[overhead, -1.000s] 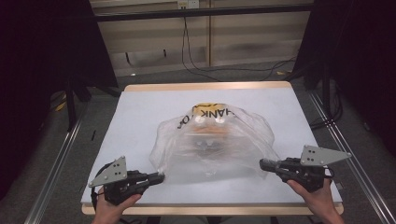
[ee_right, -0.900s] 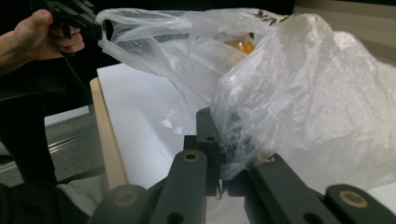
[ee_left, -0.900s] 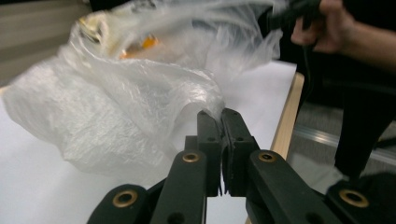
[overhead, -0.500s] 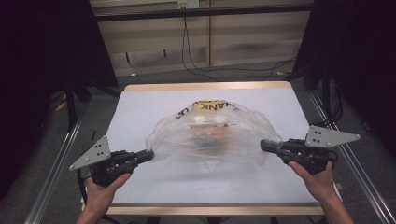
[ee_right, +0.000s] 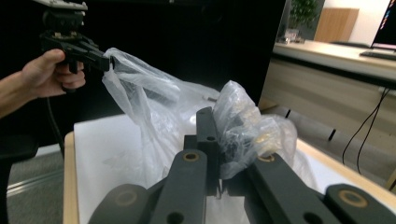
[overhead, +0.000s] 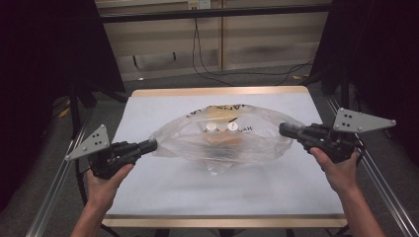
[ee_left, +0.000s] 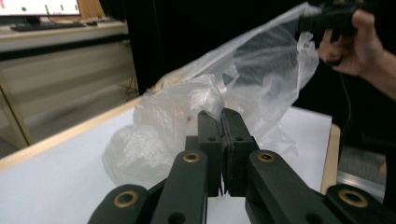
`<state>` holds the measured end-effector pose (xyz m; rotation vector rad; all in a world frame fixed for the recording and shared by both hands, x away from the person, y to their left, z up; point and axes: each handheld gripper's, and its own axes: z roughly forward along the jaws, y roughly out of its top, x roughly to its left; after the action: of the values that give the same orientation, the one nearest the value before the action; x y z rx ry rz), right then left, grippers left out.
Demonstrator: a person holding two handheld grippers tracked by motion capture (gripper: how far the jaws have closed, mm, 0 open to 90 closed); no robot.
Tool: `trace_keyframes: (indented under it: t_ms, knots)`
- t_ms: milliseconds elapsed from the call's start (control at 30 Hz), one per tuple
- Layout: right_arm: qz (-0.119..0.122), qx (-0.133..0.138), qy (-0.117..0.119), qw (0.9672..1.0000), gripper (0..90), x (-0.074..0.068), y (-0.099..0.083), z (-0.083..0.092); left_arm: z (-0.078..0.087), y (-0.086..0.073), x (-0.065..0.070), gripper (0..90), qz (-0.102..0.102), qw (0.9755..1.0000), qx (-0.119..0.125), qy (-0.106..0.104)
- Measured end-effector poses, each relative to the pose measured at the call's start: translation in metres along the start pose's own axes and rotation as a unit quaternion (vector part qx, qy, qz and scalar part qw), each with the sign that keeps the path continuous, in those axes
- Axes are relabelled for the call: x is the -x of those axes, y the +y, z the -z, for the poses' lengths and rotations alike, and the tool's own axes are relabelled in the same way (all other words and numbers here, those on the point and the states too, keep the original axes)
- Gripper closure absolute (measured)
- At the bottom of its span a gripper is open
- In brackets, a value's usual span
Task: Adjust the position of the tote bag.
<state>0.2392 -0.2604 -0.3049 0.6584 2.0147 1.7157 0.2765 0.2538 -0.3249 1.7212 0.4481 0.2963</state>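
1. Gripping the left edge of the plastic bag (overhead: 222, 138), the left tongs (overhead: 149, 145) sit at the near-left of the tabletop (overhead: 148, 192), pressed together on a bunch of film; the left gripper view has the film gathered right at the closed tips.
2. Bag hangs stretched between both tongs, over the tabletop's middle, long axis left-to-right. Belly sags toward the white surface; can't tell if it touches.
3. Inside the bag: two white caps (overhead: 221, 127), likely small bottles, plus something tan below them, blurred. Black lettering on the far side, unreadable.
4. Right tongs (overhead: 283, 129) at the right, pinching the bag's right edge; the right gripper view has crumpled film wrapped over the closed tips.
5. Key relation: bag lies inward from each tongs, left pair points right, right pair points left, both about equally near the load. Judgement: the next move depends on both hands moving evenly, otherwise the contents slide to one end.
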Motion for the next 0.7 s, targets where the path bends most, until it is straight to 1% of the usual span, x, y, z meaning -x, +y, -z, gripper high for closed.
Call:
trace_keyframes:
  t_ms: [33, 133, 167, 200, 233, 300, 333, 367, 433, 467, 633, 700]
  knots:
    - [0.002, 0.004, -0.002, 1.0000, 87.9, 0.001, 0.002, 0.000, -0.001, 0.004, -0.002, 88.2, 0.002, 1.0000, 0.005, 0.004]
    - [0.003, 0.016, -0.008, 0.9998, 88.0, 0.006, 0.010, -0.002, -0.004, 0.014, -0.007, 88.3, -0.007, 0.9999, 0.011, 0.007]
    - [0.001, 0.018, -0.008, 0.9998, 87.9, 0.008, 0.013, -0.003, -0.005, 0.018, -0.007, 88.3, -0.015, 0.9998, 0.010, 0.013]
    - [0.001, 0.020, -0.011, 0.9997, 87.9, 0.010, 0.015, -0.004, -0.006, 0.021, -0.008, 88.3, -0.017, 0.9997, 0.008, 0.013]
    - [0.000, 0.021, -0.013, 0.9997, 88.0, 0.013, 0.017, -0.005, -0.007, 0.024, -0.009, 88.4, -0.014, 0.9997, 0.013, 0.015]
    - [-0.001, 0.023, -0.017, 0.9996, 87.9, 0.017, 0.021, -0.007, -0.009, 0.030, -0.011, 88.4, -0.017, 0.9996, 0.015, 0.018]
    - [-0.002, 0.024, -0.019, 0.9995, 87.9, 0.019, 0.023, -0.008, -0.009, 0.033, -0.014, 88.4, -0.021, 0.9994, 0.011, 0.025]
    - [-0.002, 0.024, -0.022, 0.9995, 87.9, 0.022, 0.026, -0.008, -0.010, 0.036, -0.016, 88.4, -0.020, 0.9994, 0.017, 0.024]
    - [-0.003, 0.026, -0.028, 0.9993, 87.9, 0.025, 0.031, -0.009, -0.011, 0.040, -0.019, 88.5, -0.018, 0.9992, 0.018, 0.031]
    - [-0.003, 0.028, -0.029, 0.9992, 87.9, 0.026, 0.033, -0.009, -0.011, 0.044, -0.023, 88.5, -0.021, 0.9991, 0.018, 0.030]
    - [-0.002, 0.037, -0.045, 0.9983, 87.9, 0.036, 0.047, -0.008, -0.006, 0.057, -0.035, 88.8, -0.015, 0.9983, 0.032, 0.046]
    - [-0.002, 0.040, -0.047, 0.9981, 87.9, 0.039, 0.053, -0.008, -0.003, 0.062, -0.039, 88.8, -0.014, 0.9978, 0.036, 0.054]
